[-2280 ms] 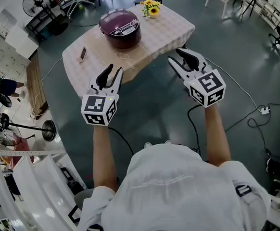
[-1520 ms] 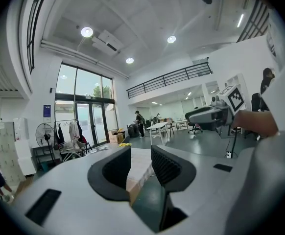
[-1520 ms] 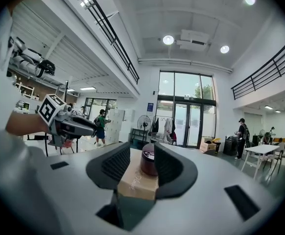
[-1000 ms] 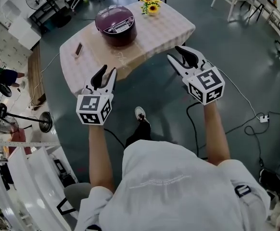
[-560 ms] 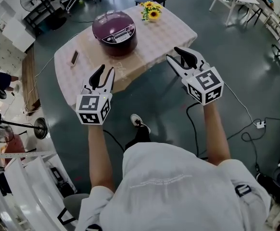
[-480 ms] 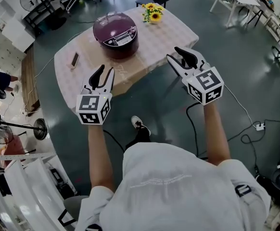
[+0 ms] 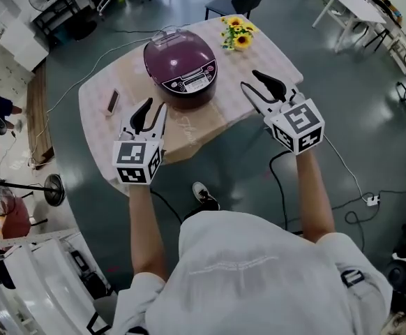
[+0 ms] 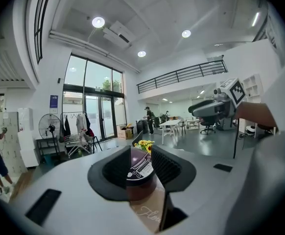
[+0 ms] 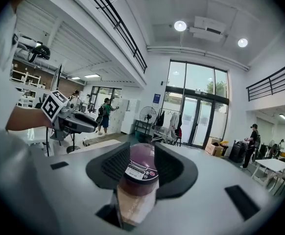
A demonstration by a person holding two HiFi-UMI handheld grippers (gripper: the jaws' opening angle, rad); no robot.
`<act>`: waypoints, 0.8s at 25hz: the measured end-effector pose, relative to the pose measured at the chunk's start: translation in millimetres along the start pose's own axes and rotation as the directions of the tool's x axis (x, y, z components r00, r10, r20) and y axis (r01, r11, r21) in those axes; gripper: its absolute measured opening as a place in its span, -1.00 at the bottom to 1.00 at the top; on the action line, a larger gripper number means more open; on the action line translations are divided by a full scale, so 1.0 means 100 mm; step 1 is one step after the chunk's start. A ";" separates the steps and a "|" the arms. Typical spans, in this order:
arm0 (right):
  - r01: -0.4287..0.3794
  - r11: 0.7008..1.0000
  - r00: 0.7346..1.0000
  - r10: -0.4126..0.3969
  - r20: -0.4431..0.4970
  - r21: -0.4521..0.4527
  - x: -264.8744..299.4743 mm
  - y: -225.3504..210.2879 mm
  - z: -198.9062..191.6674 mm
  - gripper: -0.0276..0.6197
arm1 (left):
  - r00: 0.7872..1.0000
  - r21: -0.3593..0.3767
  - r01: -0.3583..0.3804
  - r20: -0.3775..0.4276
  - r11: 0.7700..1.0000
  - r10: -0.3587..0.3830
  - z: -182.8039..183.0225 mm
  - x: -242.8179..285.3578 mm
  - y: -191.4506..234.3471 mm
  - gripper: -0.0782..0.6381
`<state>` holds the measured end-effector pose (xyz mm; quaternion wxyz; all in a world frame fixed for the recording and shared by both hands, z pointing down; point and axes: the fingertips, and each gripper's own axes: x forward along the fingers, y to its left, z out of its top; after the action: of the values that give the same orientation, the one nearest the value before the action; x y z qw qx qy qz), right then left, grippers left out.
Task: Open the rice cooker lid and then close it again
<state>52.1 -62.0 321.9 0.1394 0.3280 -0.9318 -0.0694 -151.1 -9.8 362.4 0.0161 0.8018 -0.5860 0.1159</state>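
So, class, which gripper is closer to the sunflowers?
The right gripper: the sunflowers lie just beyond it, while the left gripper is nearer the phone.

1 table [image 7: 276, 53] bears 1 rice cooker [image 7: 182, 68], 1 bunch of sunflowers [image 7: 236, 35] and 1 phone [image 7: 112, 102] — 2 grippers: left gripper [image 7: 154, 107], right gripper [image 7: 250, 81].
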 end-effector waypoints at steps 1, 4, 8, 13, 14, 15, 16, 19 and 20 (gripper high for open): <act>-0.010 1.000 1.000 0.010 -0.008 -0.007 0.11 -0.01 0.00 -0.39 | 1.000 -0.006 -0.003 -0.005 1.000 0.003 -0.02 0.05 0.08 -0.38; -0.046 0.998 0.998 0.045 -0.036 -0.032 0.43 -0.01 -0.02 -0.40 | 1.000 -0.025 -0.012 -0.019 1.000 0.012 -0.10 0.18 0.31 -0.38; -0.086 0.995 0.994 0.083 -0.068 -0.047 0.81 -0.02 -0.04 -0.41 | 1.000 -0.048 -0.015 -0.026 0.999 0.014 -0.14 0.33 0.56 -0.38; -0.147 0.986 0.982 0.137 -0.127 -0.077 1.25 0.09 -0.20 -0.40 | 0.999 -0.067 -0.013 -0.052 0.998 0.010 -0.31 0.48 0.75 -0.39; -0.166 0.983 0.978 0.153 -0.141 -0.081 1.31 0.12 -0.24 -0.40 | 0.998 -0.078 -0.018 -0.061 0.997 0.013 -0.36 0.49 0.78 -0.38; -0.185 0.979 0.973 0.171 -0.156 -0.084 1.37 0.15 -0.29 -0.39 | 0.998 -0.092 -0.024 -0.068 0.995 0.018 -0.41 0.50 0.80 -0.39; -0.203 0.975 0.968 0.186 -0.169 -0.086 1.42 0.16 -0.34 -0.39 | 0.997 -0.104 -0.031 -0.074 0.994 0.023 -0.44 0.51 0.81 -0.39; -0.236 0.967 0.956 0.214 -0.198 -0.092 1.59 0.12 -0.44 -0.38 | 0.995 -0.123 -0.038 -0.093 0.992 0.026 -0.52 0.57 0.82 -0.39; -0.249 0.964 0.952 0.226 -0.204 -0.090 1.65 0.12 -0.48 -0.38 | 0.995 -0.129 -0.040 -0.101 0.991 0.027 -0.55 0.59 0.82 -0.39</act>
<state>-62.9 -158.5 405.6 0.2546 0.2101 -0.9411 -0.0734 -220.5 -81.8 419.4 0.0955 0.7823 -0.6043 0.1172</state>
